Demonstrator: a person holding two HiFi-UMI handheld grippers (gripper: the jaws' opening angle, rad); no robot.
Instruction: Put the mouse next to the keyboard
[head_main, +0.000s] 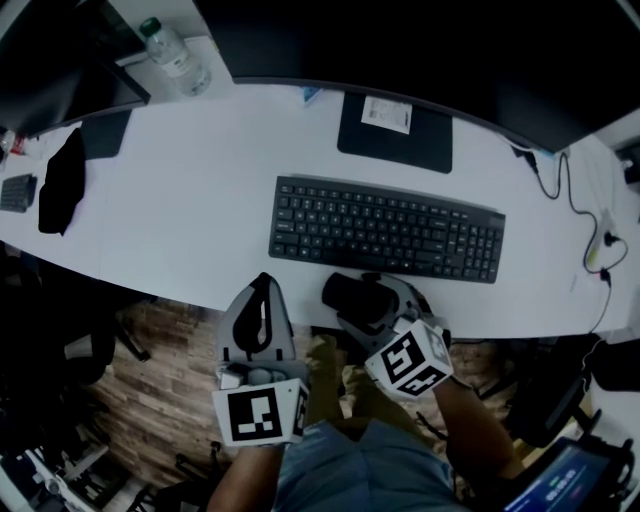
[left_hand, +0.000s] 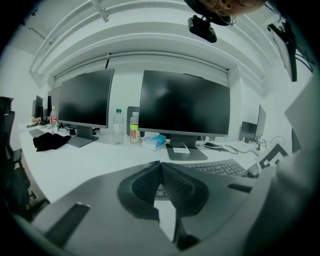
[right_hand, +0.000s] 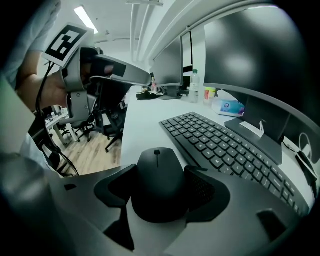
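Right hand-held gripper (right_hand: 160, 169) tight around the mouse (right_hand: 159, 192), just beside the keyboard (right_hand: 227, 150).

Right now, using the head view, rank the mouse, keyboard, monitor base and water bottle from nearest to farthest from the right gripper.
1. mouse, between its jaws.
2. keyboard, just beyond it.
3. monitor base, behind the keyboard.
4. water bottle, far back left.

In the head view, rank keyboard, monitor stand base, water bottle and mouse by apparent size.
1. keyboard
2. monitor stand base
3. water bottle and mouse: about alike, and the mouse is partly hidden, so not ranked.
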